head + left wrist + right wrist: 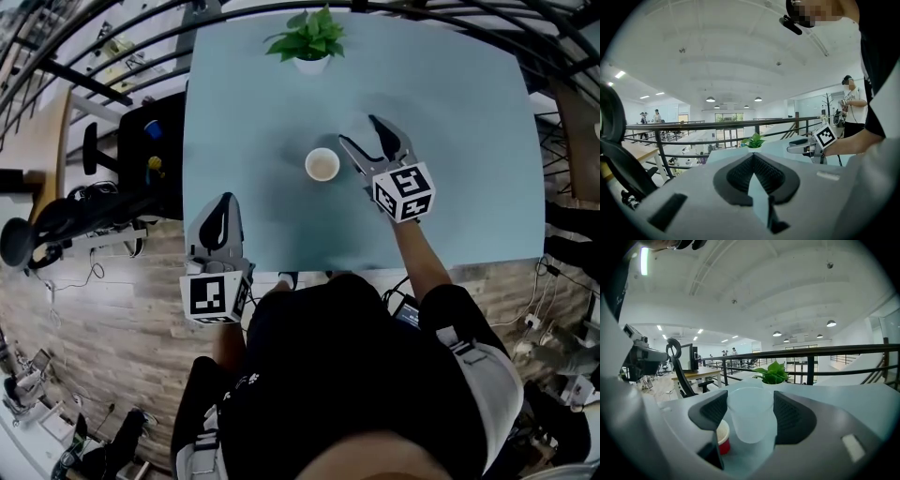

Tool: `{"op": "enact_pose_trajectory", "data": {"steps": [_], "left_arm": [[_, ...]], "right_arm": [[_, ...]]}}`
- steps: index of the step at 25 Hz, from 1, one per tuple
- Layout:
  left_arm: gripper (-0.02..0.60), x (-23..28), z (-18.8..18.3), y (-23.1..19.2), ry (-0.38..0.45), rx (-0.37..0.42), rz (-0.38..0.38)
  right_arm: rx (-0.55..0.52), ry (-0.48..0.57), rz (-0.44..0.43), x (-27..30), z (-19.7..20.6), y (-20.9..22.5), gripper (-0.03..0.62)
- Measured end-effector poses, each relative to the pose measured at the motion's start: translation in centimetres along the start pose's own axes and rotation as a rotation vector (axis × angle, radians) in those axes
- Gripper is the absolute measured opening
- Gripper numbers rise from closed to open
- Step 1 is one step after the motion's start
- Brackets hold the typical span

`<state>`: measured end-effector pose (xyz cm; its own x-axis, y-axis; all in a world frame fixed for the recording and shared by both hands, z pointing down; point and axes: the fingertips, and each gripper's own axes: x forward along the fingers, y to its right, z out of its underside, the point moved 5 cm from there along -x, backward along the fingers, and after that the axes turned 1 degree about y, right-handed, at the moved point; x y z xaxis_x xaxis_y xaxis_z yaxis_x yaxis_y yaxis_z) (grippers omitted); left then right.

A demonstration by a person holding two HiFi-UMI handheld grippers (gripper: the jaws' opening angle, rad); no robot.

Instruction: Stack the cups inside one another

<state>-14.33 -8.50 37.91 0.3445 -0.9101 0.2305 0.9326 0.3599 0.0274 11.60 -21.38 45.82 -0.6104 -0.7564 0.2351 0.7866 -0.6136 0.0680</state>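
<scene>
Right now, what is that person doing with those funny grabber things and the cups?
A person is stacking cups with a grabber in each hand. The right gripper is shut on a clear cup, beside the red cup standing on the table. The left gripper is shut and empty near the table's front edge. Nothing is stacked yet.

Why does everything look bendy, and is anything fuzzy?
Head view: the wide lens bows the table edges. Left gripper view: the railing curves, and the corners go dark. Right gripper view: the clear cup looks misty, and the close jaws look soft.
</scene>
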Motion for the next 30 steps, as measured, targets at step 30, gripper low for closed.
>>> {"op": "enact_pose_trajectory", "data": {"steps": [30], "left_arm": [[-0.011,-5.1,1.5,-2.3,0.003,-0.028,-0.119]], "right_arm": [[-0.045,-0.114,-0.169,2.0,4.1,-8.1,0.307]]}}
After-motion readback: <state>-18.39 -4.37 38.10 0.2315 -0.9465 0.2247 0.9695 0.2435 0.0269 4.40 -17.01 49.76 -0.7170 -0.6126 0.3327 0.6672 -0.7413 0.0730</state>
